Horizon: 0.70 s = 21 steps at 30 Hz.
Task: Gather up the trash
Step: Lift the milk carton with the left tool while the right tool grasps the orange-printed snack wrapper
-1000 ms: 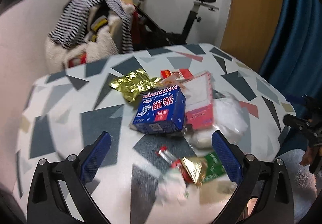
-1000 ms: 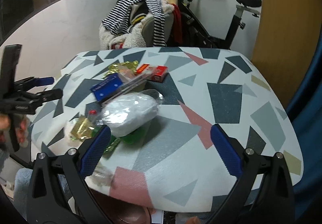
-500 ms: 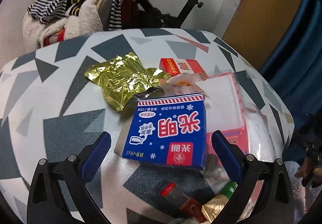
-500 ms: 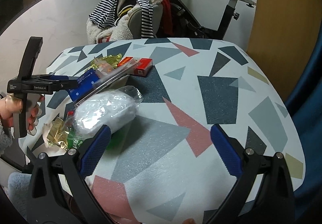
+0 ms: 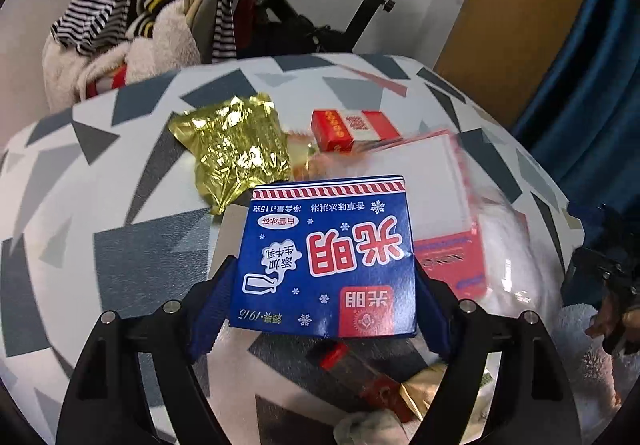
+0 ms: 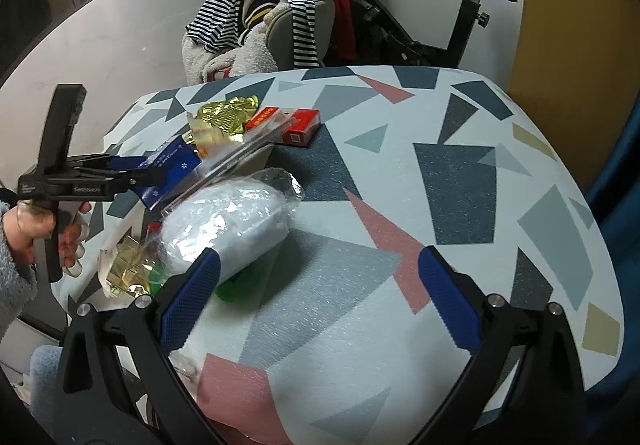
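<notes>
Left gripper [image 5: 324, 309] is at the blue carton [image 5: 326, 257], one blue pad on each side of it; the jaws have just been closing, and both pads now sit against the carton's side edges, so it reads as gripped, though the contact on the right side is partly hidden by the carton itself. The carton lies flat on the patterned table [image 5: 132, 253], print facing up, near the table's left edge as the right wrist view shows it [image 6: 172, 169]. Just behind it: a crumpled gold foil wrapper [image 5: 236, 149], a small red box [image 5: 352, 127], and a pink-edged flat box [image 5: 436, 205] touching the carton's right side. In front of the carton, blurred, a red sachet [image 5: 360, 373]. Right gripper [image 6: 318, 295] hangs released over a bare patch of table, nothing between its pads; its left pad is just beside a white bundle in clear plastic [image 6: 228, 229]. The left hand [image 6: 44, 229] shows on its gripper's handle at the left of the right wrist view. Behind the table, a chair heaped with clothes [image 6: 272, 17] and an exercise bike [image 6: 452, 5].
</notes>
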Motion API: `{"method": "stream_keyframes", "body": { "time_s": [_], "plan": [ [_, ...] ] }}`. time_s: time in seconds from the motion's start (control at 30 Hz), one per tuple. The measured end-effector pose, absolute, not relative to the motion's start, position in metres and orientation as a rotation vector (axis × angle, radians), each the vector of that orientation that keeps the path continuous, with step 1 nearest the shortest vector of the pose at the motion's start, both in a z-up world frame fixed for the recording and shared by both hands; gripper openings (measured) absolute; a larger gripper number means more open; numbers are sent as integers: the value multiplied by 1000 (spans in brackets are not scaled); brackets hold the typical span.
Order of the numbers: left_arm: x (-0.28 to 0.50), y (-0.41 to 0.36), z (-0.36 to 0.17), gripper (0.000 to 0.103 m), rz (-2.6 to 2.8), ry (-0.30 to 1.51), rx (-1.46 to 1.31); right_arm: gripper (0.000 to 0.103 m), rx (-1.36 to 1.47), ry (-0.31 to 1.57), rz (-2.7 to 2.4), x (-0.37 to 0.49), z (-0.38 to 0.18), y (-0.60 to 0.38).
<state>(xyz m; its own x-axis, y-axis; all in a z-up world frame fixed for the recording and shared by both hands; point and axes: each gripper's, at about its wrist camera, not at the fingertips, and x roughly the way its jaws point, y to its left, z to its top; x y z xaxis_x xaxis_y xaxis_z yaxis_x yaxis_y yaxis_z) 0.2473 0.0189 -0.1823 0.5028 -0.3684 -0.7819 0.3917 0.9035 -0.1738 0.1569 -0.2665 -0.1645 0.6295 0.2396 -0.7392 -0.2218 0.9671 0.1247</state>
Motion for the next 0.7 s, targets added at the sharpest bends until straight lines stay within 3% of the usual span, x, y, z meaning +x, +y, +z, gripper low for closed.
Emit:
{"method": "stream_keyframes", "body": {
  "time_s": [0.17, 0.7],
  "plan": [
    [224, 27, -161, 79, -397, 899, 61, 95, 10, 841, 317, 163, -157, -255],
    [184, 73, -142, 79, -270, 854, 57, 56, -67, 914, 546, 242, -129, -174]
  ]
}}
